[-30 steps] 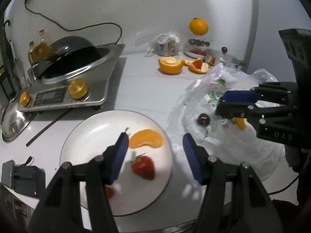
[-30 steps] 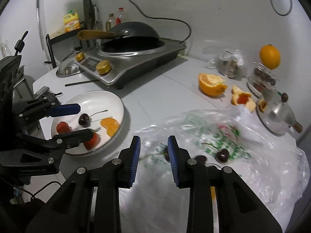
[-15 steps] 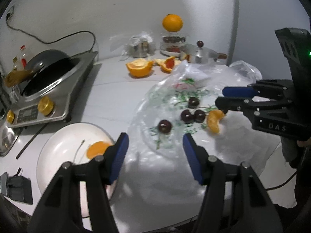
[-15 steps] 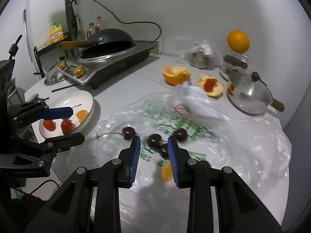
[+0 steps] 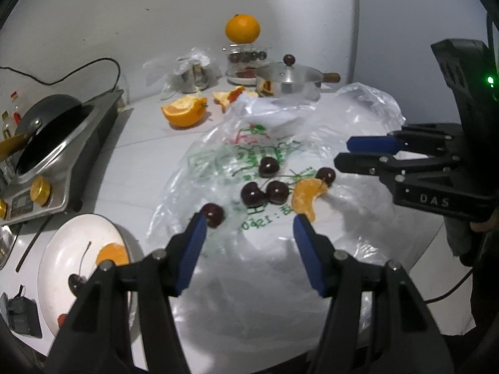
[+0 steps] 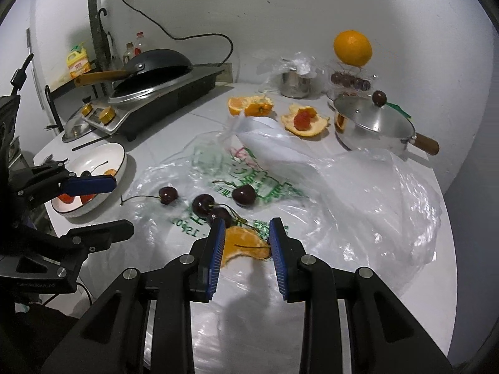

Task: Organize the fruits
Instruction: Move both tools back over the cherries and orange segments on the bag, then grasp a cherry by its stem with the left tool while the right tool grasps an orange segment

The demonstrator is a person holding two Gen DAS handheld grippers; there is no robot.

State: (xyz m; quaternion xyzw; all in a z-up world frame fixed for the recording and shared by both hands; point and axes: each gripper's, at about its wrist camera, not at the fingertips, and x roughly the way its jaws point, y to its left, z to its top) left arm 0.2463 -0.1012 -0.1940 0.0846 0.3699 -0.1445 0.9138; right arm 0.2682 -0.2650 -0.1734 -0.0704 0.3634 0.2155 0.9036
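Several dark cherries (image 5: pixel 252 194) and an orange segment (image 5: pixel 304 199) lie on a clear plastic bag (image 5: pixel 358 124) spread over the counter. My left gripper (image 5: pixel 249 227) hangs open over the bag's near part, nothing between its fingers; one cherry (image 5: pixel 212 215) sits just past its left fingertip. My right gripper (image 6: pixel 246 230) is open, narrowly, and hovers over the orange segment (image 6: pixel 243 244), which shows between its pads without being pressed. The white plate (image 5: pixel 53 268) at the left holds an orange segment (image 5: pixel 112 254), a cherry (image 5: pixel 76 282) and strawberries (image 6: pixel 67 198).
An induction cooker with a black wok (image 6: pixel 156 62) stands at the back left. A lidded steel pot (image 6: pixel 371 124), a halved orange (image 6: pixel 249 106), a peel holding a strawberry (image 6: pixel 304 120) and a whole orange (image 6: pixel 352 48) on a container are at the back.
Both grippers have swung right, away from the plate, and now hang over the bag with the cherries. The jaw openings look the same.
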